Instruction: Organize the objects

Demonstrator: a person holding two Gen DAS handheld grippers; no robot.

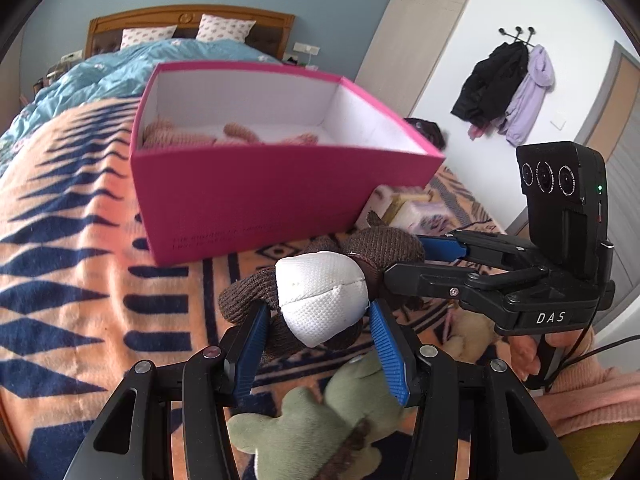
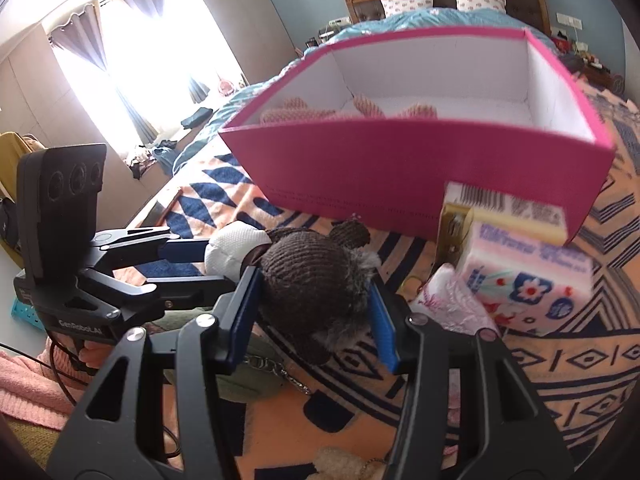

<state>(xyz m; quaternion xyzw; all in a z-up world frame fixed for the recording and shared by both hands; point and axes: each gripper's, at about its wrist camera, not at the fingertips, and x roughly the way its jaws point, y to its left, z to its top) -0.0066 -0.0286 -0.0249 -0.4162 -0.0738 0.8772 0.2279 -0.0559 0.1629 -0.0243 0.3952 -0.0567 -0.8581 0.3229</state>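
Left wrist view: both tongs, left (image 1: 320, 316) and right (image 1: 404, 256), pinching one brown plush toy (image 1: 384, 244).

At frame centre, a brown knitted plush toy (image 2: 316, 280) is clamped by the right claw (image 2: 314, 300); its white end is gripped by the left claw (image 2: 208, 258). Above, an open pink box (image 2: 400, 168) is seen.

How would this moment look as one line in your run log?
brown knitted plush toy: held above blanket | left gripper: shut on white end | right gripper: shut on brown end | pink box: open
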